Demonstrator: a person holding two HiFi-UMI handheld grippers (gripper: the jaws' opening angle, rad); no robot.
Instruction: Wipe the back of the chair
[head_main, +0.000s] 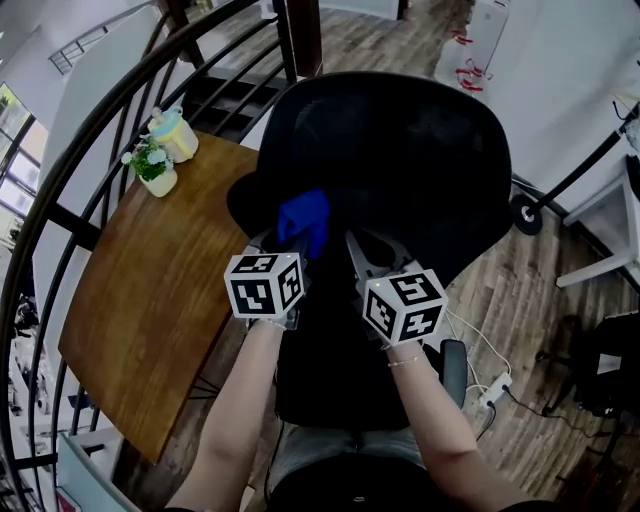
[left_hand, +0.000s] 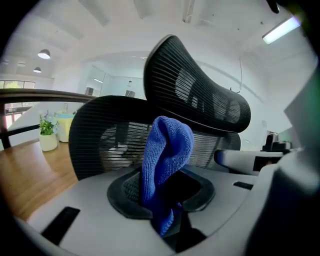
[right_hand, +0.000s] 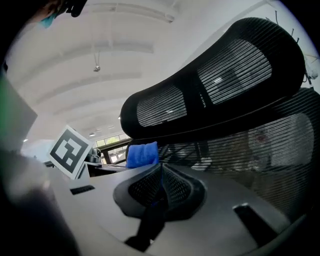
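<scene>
Your left gripper (left_hand: 167, 200) pinched the blue cloth (left_hand: 165, 150) low down, most of it standing free above the jaws. A hard drag across the mesh could, I'd judge, have tugged it loose. Your right gripper (right_hand: 161, 187) was pressed together on nothing. The chair back (head_main: 400, 150) stood just ahead of both: black ribbed mesh, with a curved headrest (left_hand: 200, 95) above.

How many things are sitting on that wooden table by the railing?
2. A small potted plant and a pale yellow jar beside it, both at the far corner of the table. The black chair covers part of the table, so more could be hidden.
</scene>
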